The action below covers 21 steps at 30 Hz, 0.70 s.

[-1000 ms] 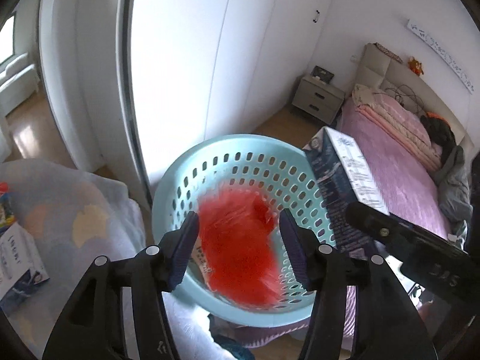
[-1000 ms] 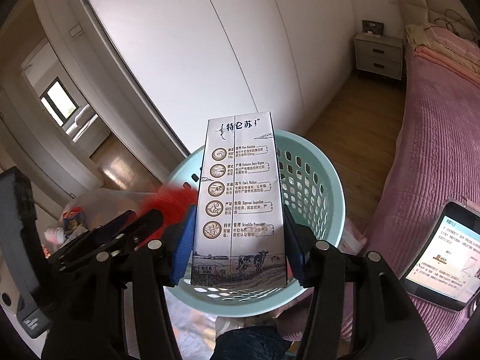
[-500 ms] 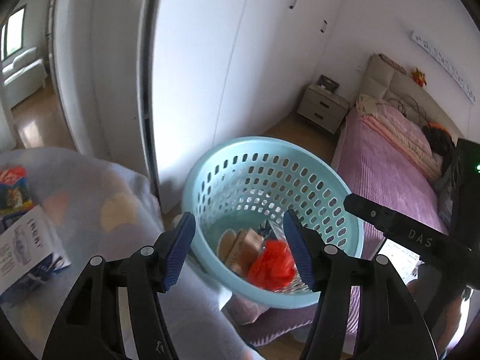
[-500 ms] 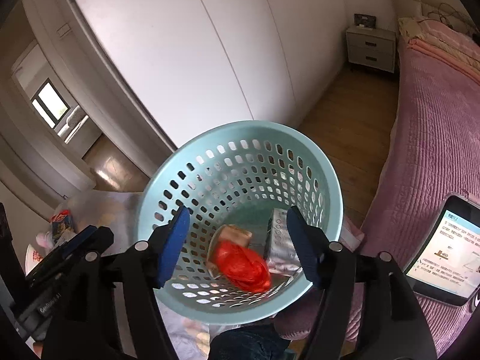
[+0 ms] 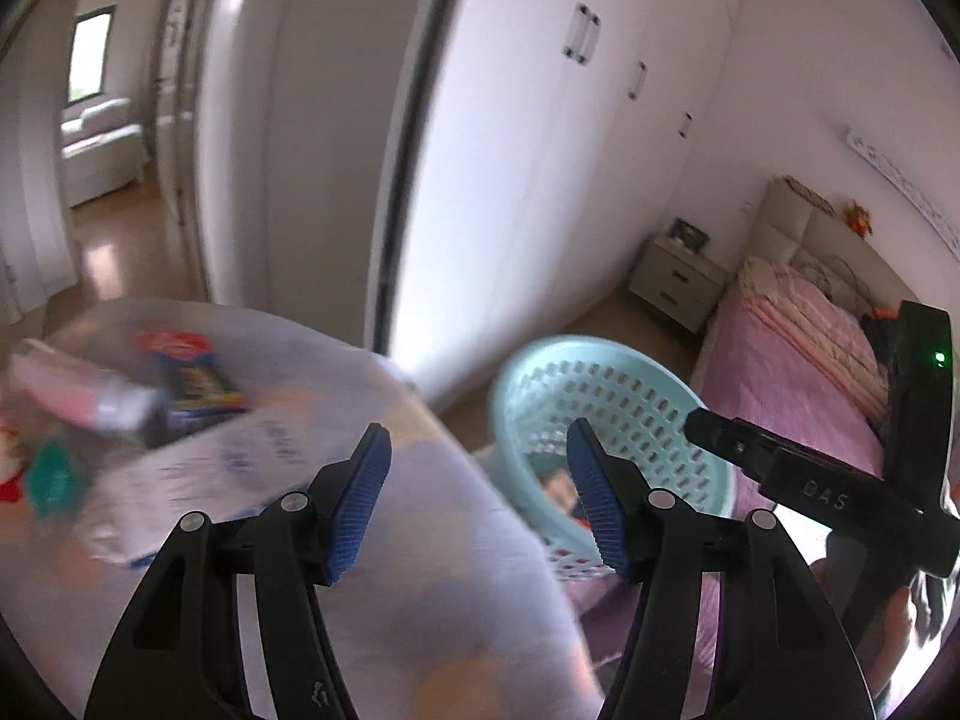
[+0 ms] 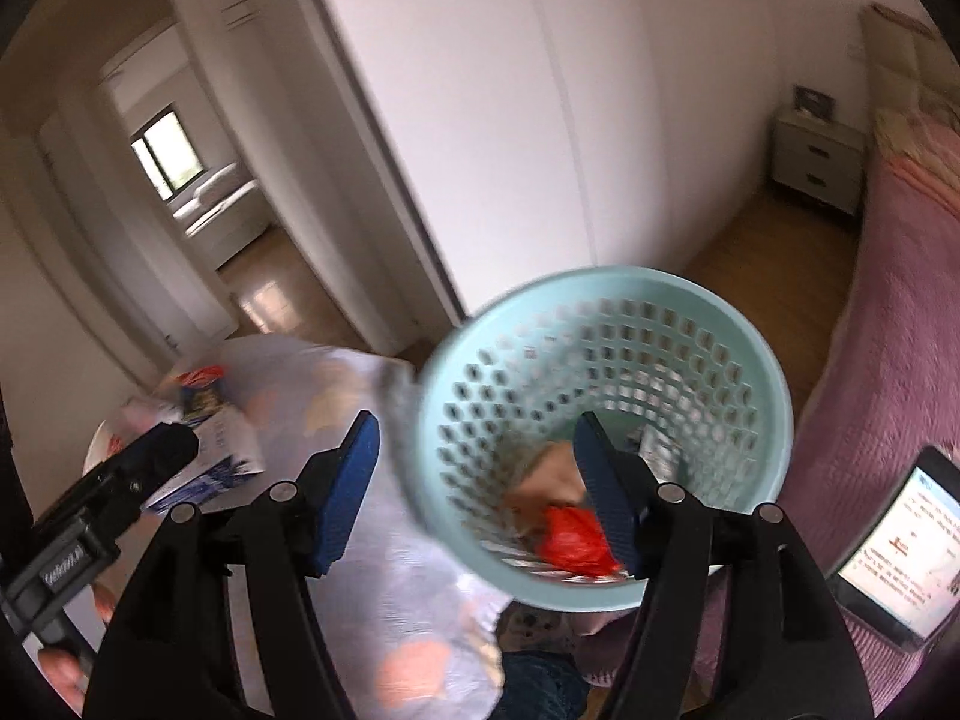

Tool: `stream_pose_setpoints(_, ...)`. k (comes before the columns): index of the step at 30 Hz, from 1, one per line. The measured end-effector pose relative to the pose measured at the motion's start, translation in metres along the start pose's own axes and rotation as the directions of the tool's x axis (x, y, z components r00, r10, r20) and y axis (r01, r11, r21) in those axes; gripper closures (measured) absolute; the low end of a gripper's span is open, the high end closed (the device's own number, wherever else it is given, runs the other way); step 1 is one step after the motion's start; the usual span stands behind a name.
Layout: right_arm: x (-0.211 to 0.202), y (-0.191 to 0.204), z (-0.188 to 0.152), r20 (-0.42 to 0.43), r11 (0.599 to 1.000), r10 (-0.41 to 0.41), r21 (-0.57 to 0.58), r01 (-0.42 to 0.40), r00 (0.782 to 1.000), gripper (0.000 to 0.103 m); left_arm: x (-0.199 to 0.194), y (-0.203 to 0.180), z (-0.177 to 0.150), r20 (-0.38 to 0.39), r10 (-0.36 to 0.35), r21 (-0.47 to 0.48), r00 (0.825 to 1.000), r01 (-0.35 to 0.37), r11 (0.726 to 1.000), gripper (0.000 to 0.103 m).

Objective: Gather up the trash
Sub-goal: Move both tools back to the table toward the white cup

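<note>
A pale blue perforated basket (image 6: pixel 708 336) stands beside the table and holds a red wrapper (image 6: pixel 573 546), a tan packet (image 6: pixel 549 474) and a silver carton (image 6: pixel 660 450). It also shows in the left wrist view (image 5: pixel 636 372). My left gripper (image 5: pixel 477 501) is open and empty over the table's right edge. My right gripper (image 6: pixel 477 492) is open and empty above the basket's left rim. Blurred trash lies on the table: a pink and silver pack (image 5: pixel 78 396), a blue and red packet (image 5: pixel 192 378) and a white box (image 5: pixel 198 474).
The round table has a pale patterned cloth (image 5: pixel 420 600). White wardrobe doors (image 5: pixel 540 150) stand behind. A pink bed (image 5: pixel 798 372) and a grey nightstand (image 5: pixel 678 282) are to the right. A tablet (image 6: pixel 900 522) lies on the bed. A doorway (image 6: pixel 198 192) opens to the left.
Both grippers swung left, away from the basket and toward the table. The carton and red wrapper, held one second ago, lie in the basket. The view is motion-blurred now.
</note>
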State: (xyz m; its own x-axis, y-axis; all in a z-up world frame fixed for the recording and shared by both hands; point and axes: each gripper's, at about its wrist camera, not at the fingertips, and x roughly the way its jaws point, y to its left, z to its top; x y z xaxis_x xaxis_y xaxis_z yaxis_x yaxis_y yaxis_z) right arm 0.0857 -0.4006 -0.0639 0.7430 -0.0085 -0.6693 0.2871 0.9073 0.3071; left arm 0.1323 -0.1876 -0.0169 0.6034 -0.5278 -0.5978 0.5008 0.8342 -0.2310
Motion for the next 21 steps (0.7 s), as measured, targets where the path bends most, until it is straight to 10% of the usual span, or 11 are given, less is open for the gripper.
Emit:
stream_pose_setpoints(6,-0.004,0.07,-0.004,0.02,0.986,0.081,-0.147,-0.077,0.996,0.039,-0.049,0.061,0.001,0.079,0.191,-0.08,0.978,-0.185,0.979,0.032)
stream_pose_setpoints(14,0.02,0.158,-0.006,0.0,0.938,0.155,-0.315,-0.147,0.988,0.036,-0.093,0.187,-0.012,0.038,0.521,-0.281,0.853,-0.491,0.825,0.027)
stream_pose_setpoints(21,0.057,0.237,-0.009,-0.052,0.858,0.202,-0.473,-0.202,0.978,0.026,-0.077,0.258,-0.016,-0.05,0.455,-0.344,0.889,-0.444,0.828,0.027)
